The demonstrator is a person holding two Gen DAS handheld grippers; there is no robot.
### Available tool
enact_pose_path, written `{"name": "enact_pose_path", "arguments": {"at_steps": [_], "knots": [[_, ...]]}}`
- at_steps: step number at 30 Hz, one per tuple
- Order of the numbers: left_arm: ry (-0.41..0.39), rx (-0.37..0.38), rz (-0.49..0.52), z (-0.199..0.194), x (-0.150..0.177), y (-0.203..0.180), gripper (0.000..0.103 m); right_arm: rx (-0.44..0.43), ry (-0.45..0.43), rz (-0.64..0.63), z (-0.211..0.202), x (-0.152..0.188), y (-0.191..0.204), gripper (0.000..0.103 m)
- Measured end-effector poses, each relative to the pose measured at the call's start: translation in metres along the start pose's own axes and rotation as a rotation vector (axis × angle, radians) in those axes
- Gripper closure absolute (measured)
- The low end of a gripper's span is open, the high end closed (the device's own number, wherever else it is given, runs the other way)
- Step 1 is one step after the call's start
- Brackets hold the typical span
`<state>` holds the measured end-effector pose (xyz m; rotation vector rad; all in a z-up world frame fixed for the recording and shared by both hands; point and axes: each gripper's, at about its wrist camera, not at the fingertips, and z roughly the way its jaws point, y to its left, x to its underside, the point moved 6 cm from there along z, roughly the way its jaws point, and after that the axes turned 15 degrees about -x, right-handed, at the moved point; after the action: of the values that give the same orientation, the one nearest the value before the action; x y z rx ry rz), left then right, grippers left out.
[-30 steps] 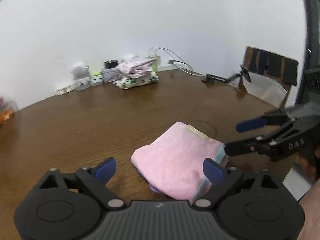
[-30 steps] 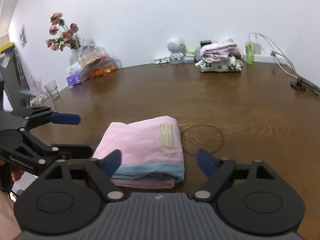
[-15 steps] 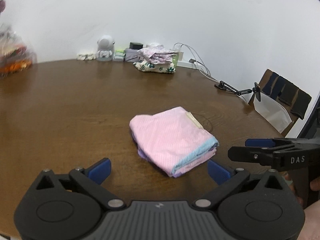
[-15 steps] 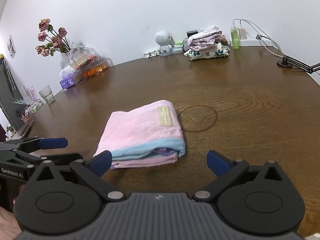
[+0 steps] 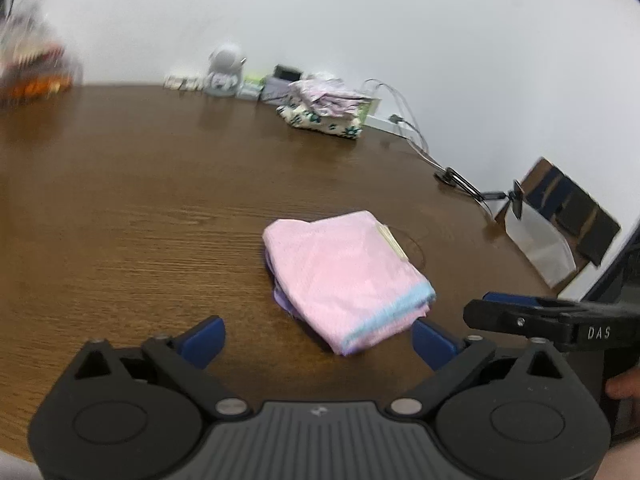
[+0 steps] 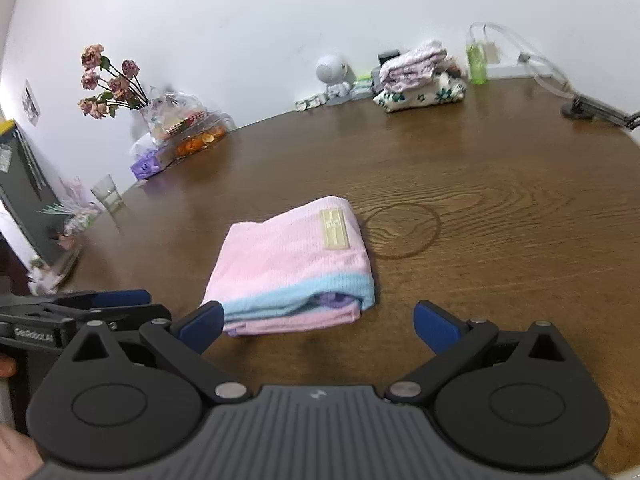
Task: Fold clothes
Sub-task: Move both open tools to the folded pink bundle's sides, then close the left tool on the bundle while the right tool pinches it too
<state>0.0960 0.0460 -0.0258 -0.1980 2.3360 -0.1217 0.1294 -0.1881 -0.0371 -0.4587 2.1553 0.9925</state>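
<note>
A folded pink garment [image 5: 344,276] with a light blue hem and a cream label lies on the brown wooden table [image 5: 120,208]; it also shows in the right wrist view [image 6: 296,264]. My left gripper [image 5: 318,340] is open and empty, just short of the garment's near edge. My right gripper [image 6: 318,326] is open and empty, with the blue hem between its fingertips' line of sight. The right gripper shows from the side in the left wrist view [image 5: 536,314]. The left gripper shows in the right wrist view [image 6: 92,306].
A stack of folded clothes [image 6: 420,80] sits at the far edge near a white robot figure [image 6: 332,76] and a green bottle [image 6: 476,60]. Flowers [image 6: 108,84], a fruit bag [image 6: 188,124] and a glass [image 6: 106,192] stand at the left. A chair [image 5: 560,216] is at the right.
Both grippers have drawn back from the folded garment and lifted slightly, staying open. The garment has not moved on the table.
</note>
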Motion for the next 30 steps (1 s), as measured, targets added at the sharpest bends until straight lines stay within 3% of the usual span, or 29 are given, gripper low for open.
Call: {"name": "enact_pose_path", "arguments": {"at_steps": [3, 8, 14, 23, 30], "knots": [[0.048, 0.014, -0.094, 0.013, -0.012, 0.006, 0.015, -0.031, 0.034, 0.002, 0.014, -0.014, -0.012, 0.000], [0.107, 0.009, -0.155, 0.032, -0.018, 0.010, 0.039, -0.066, 0.080, -0.006, 0.035, -0.030, -0.027, 0.001], [0.161, 0.004, -0.162, 0.053, -0.016, 0.005, 0.049, -0.079, 0.116, -0.009, 0.054, -0.040, -0.038, 0.017], [0.173, 0.096, -0.160, 0.071, -0.024, -0.009, 0.049, -0.122, 0.181, -0.008, 0.074, -0.041, -0.045, 0.029], [0.180, 0.171, -0.169, 0.086, -0.031, -0.020, 0.049, -0.158, 0.176, 0.046, 0.070, -0.047, -0.061, 0.062]]}}
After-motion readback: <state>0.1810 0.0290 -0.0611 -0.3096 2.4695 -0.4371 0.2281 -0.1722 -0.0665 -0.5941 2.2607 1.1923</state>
